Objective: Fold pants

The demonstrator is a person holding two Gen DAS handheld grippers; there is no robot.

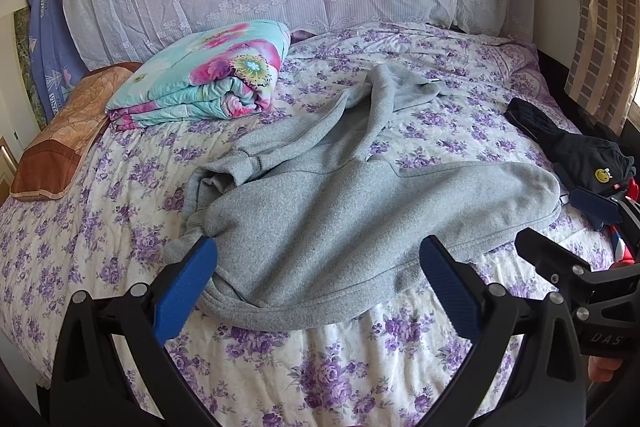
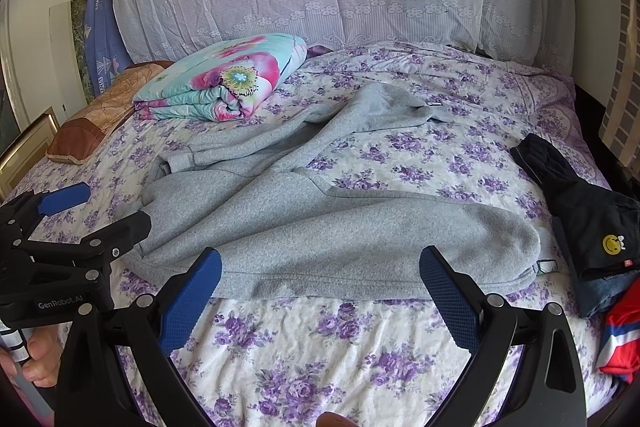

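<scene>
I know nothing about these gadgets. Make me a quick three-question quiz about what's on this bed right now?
1. True or false: the left gripper is clamped on the grey pants.
2. Which lies nearest the headboard?
A. folded floral quilt
B. dark clothes pile
C. grey pants
3. Fill in: the yellow patch on the dark clothes shows a ____ face.

Key
1. False. Both the left gripper and the right gripper hover open, gripping nothing.
2. A
3. Smiley
</scene>
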